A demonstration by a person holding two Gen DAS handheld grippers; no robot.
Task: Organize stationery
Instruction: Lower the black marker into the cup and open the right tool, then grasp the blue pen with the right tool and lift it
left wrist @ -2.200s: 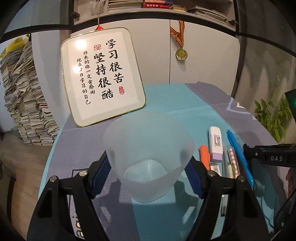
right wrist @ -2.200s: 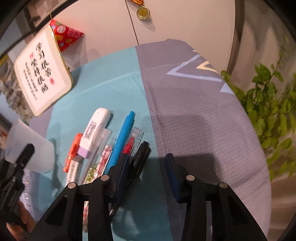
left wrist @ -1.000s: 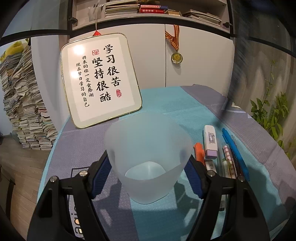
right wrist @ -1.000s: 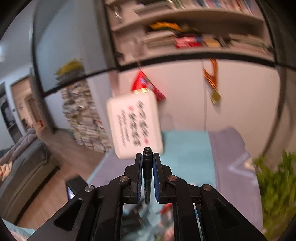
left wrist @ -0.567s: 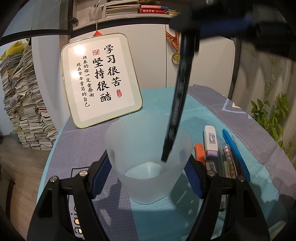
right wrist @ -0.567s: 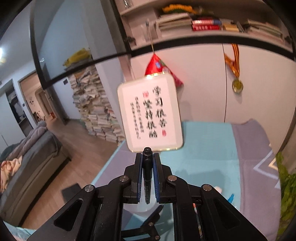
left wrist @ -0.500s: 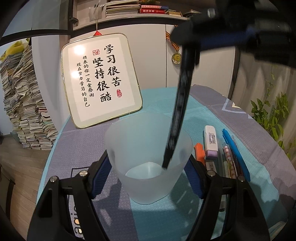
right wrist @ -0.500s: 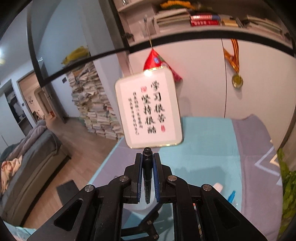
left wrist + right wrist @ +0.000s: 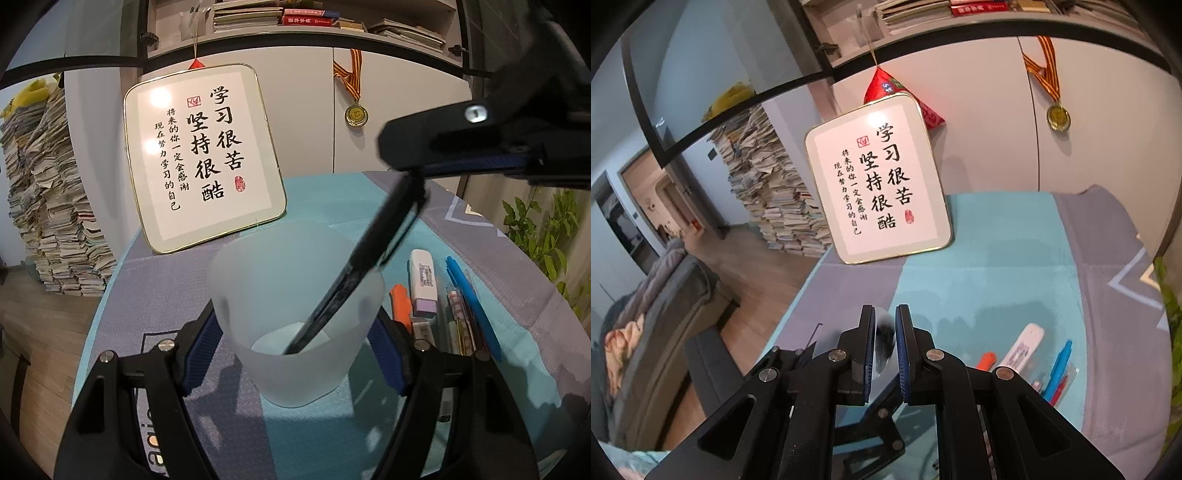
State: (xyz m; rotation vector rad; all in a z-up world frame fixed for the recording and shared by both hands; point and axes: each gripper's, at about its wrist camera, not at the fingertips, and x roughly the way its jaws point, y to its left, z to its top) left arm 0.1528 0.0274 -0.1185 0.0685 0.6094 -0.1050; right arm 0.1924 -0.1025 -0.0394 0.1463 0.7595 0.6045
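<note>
A frosted translucent cup (image 9: pixel 295 369) stands on the teal and grey tablecloth (image 9: pixel 332 199), and my left gripper (image 9: pixel 295 317) is shut on it, one blue pad on each side. A black pen (image 9: pixel 354 273) leans inside the cup with its tip on the bottom. Its top end sits between the pads of my right gripper (image 9: pixel 406 162), which hangs above and to the right of the cup. In the right wrist view the right gripper (image 9: pixel 885 317) is shut on the pen (image 9: pixel 884 332), which looks blurred there. The cup's right wall is partly hidden by the pen.
Right of the cup lie an orange marker (image 9: pixel 400 302), a white and lilac marker (image 9: pixel 424 284), a patterned pen (image 9: pixel 458 317) and a blue pen (image 9: pixel 469 295). A framed calligraphy plaque (image 9: pixel 207 158) leans at the back. A plant (image 9: pixel 543 236) stands off the right edge.
My right gripper has come down over the cup with the black pen. The pen's tip has gone into the cup and reached the bottom, and the pen leans more. Left gripper and cup have stayed still.
</note>
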